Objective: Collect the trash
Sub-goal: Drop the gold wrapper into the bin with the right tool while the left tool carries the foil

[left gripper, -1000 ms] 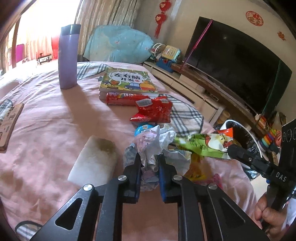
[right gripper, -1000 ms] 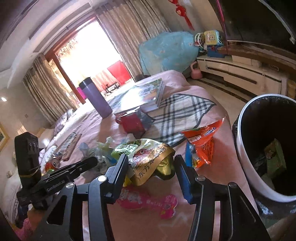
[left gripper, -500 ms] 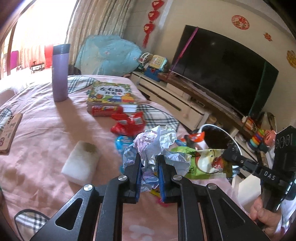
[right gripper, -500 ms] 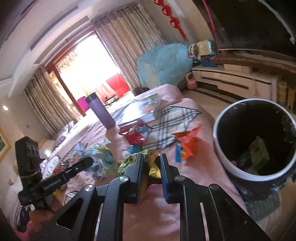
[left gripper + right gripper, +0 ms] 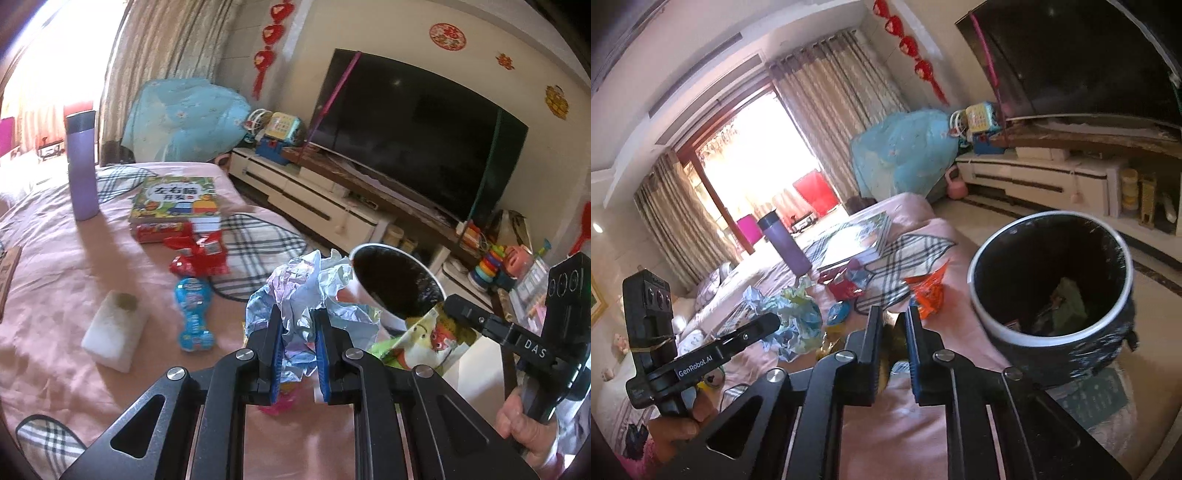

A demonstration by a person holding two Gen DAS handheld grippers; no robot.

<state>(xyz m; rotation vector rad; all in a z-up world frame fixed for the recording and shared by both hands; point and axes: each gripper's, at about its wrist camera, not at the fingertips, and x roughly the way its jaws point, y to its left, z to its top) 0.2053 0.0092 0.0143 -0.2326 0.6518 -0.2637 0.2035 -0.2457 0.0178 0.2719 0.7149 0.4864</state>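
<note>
1. The pink bed [image 5: 55,258] carries a picture book [image 5: 173,199], a purple bottle [image 5: 82,166] and red wrappers [image 5: 197,254].
2. The black trash bin [image 5: 1049,291] stands beside the bed.
3. The left hand-held gripper [image 5: 297,332] is clenched on crumpled paper [image 5: 306,291], near the bin.
4. The right hand-held gripper [image 5: 892,332] grasps a green snack bag [image 5: 424,339], beside the bin's rim.

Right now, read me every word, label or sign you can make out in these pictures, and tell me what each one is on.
"DAS": on the right gripper finger.
"GenRobot.AI": on the left gripper arm.
"左右脑开发": on the book cover.
Snack bag print, red wrapper labels, blue packet and red wall decals: too small or blurred to read.
</note>
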